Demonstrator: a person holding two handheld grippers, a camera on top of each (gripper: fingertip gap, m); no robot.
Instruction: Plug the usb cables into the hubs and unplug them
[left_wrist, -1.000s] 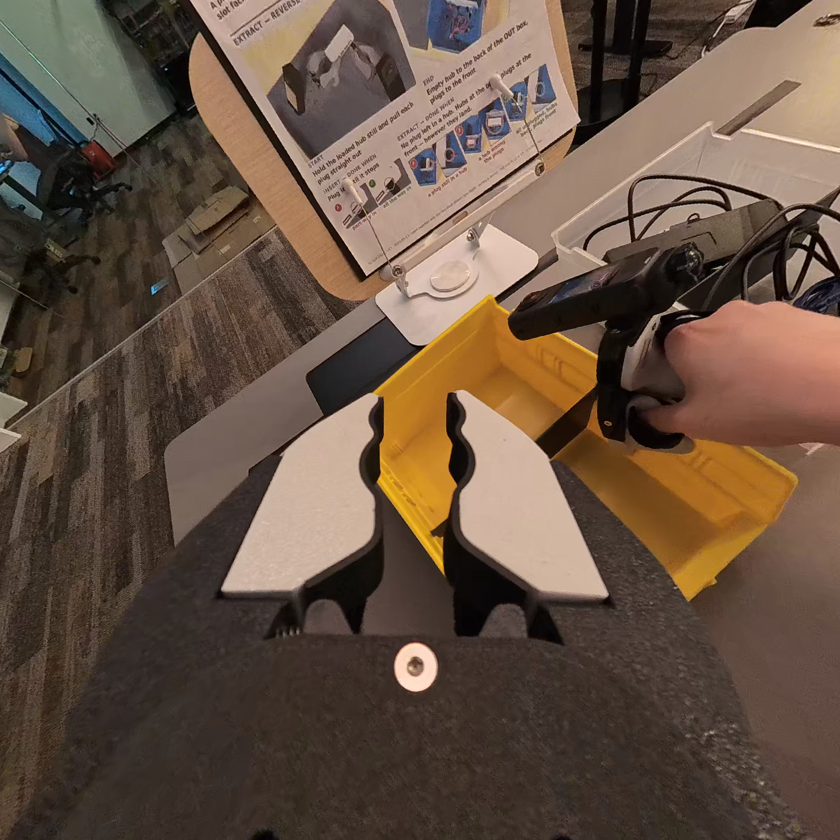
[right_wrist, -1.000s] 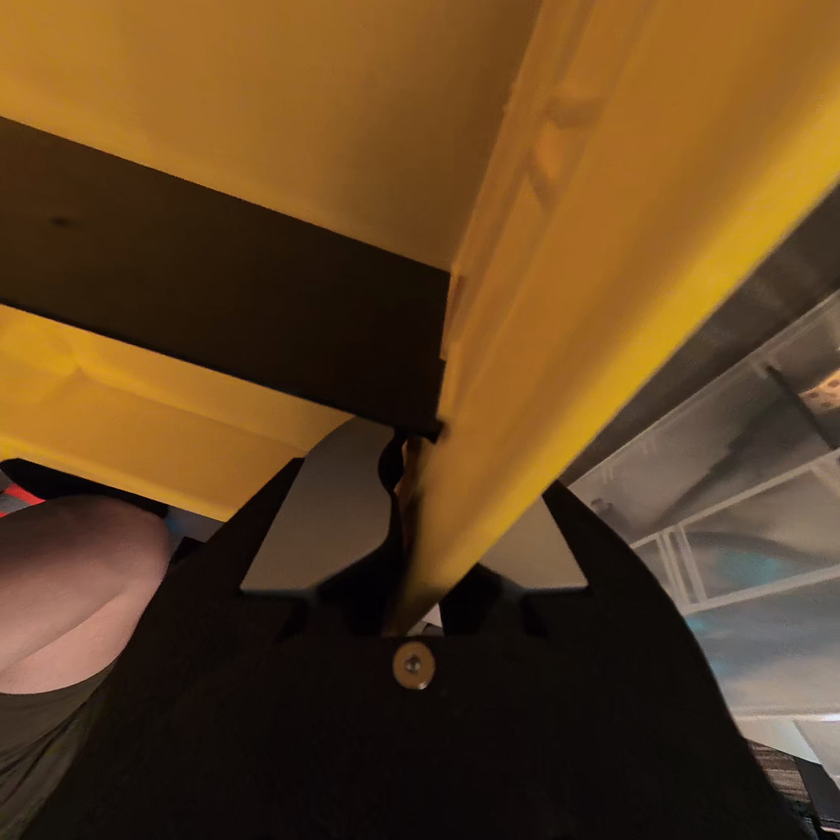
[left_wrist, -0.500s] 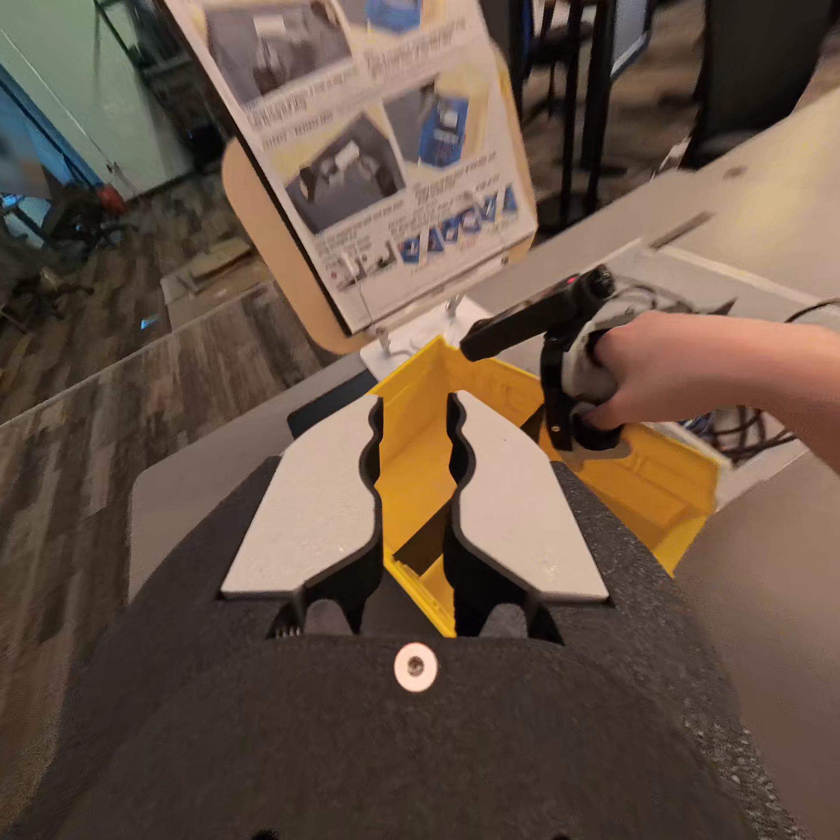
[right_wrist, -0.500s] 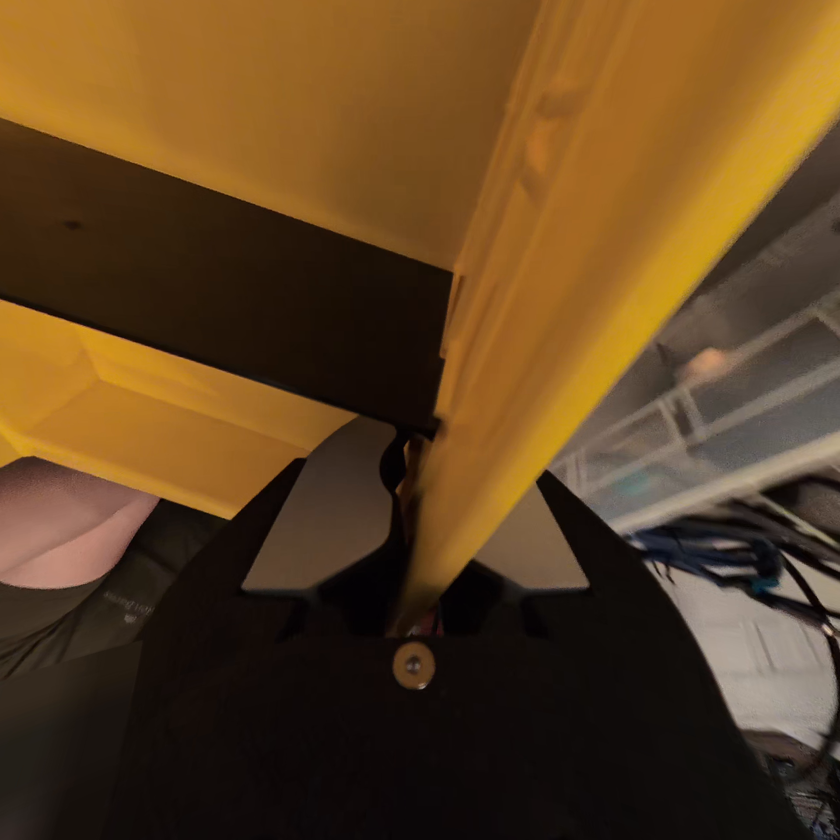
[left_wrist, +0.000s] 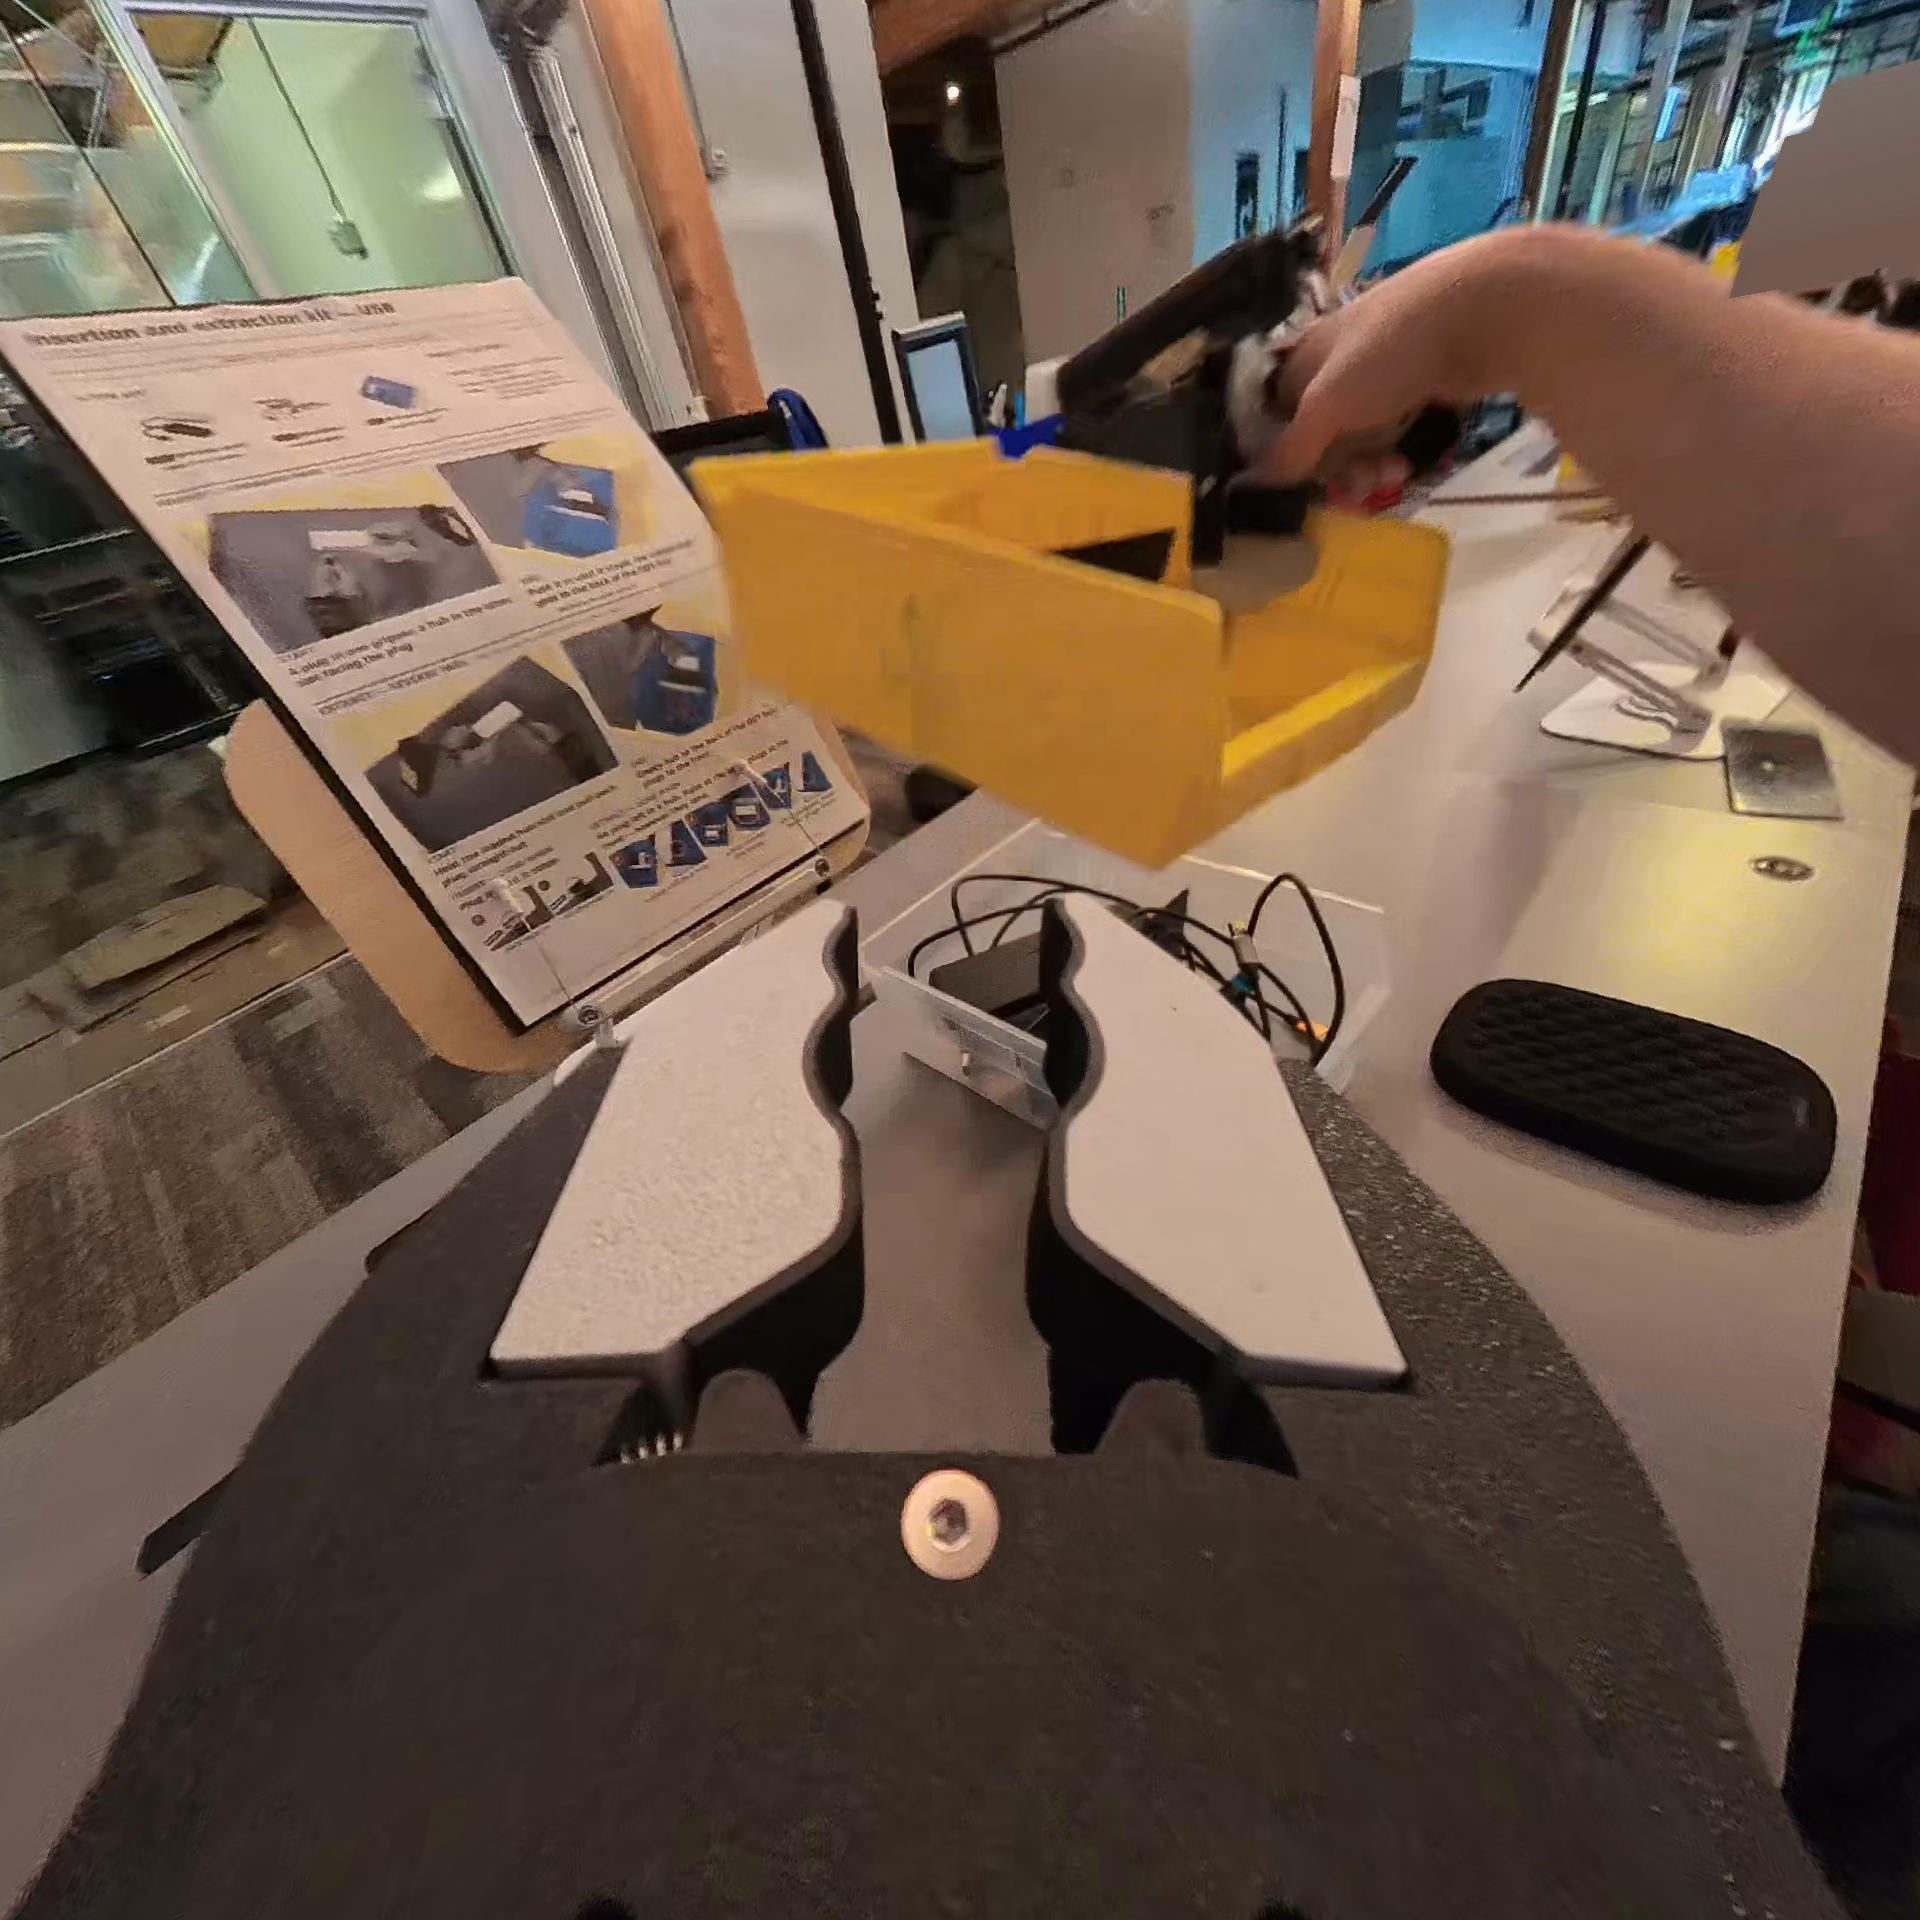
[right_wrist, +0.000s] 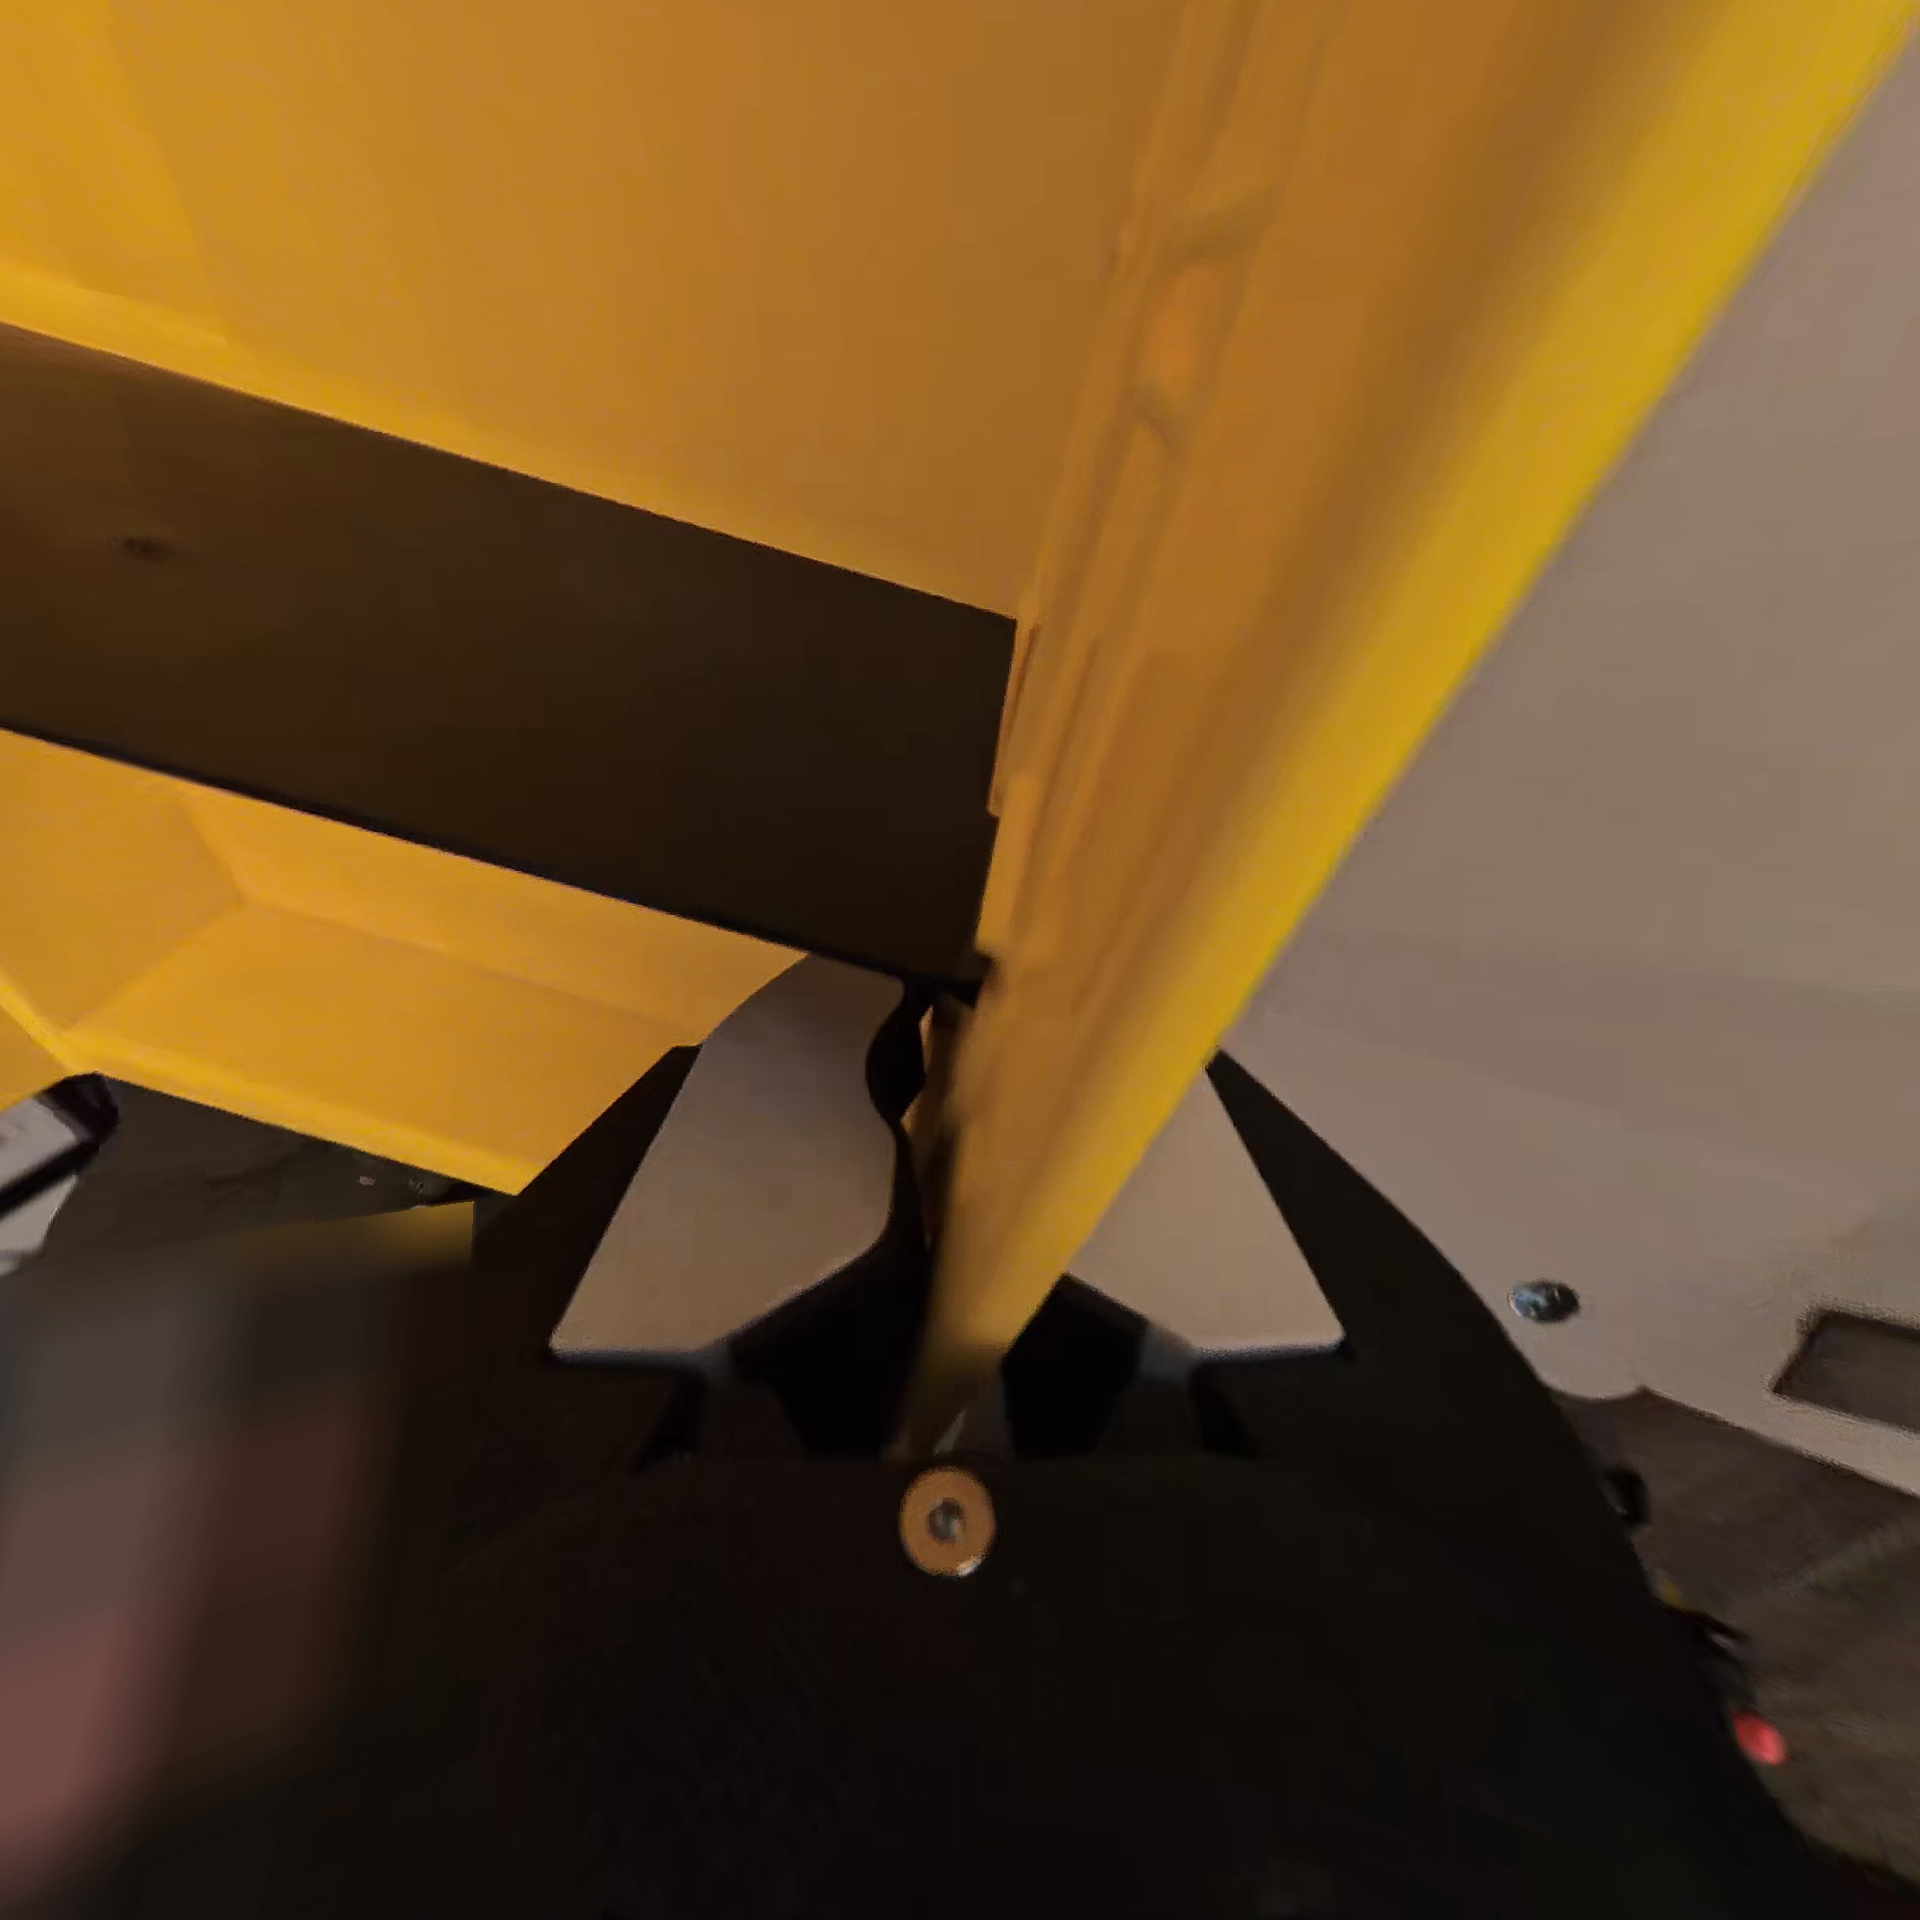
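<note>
Left wrist view: our left gripper hangs parted and empty; at one o'clock our right gripper pinches the yellow bin wall, airborne above the cables in the clear tray.

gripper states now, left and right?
Left gripper: open, holding nothing.
Right gripper: closed on the side wall of the yellow bin, which is lifted off the table.
</note>
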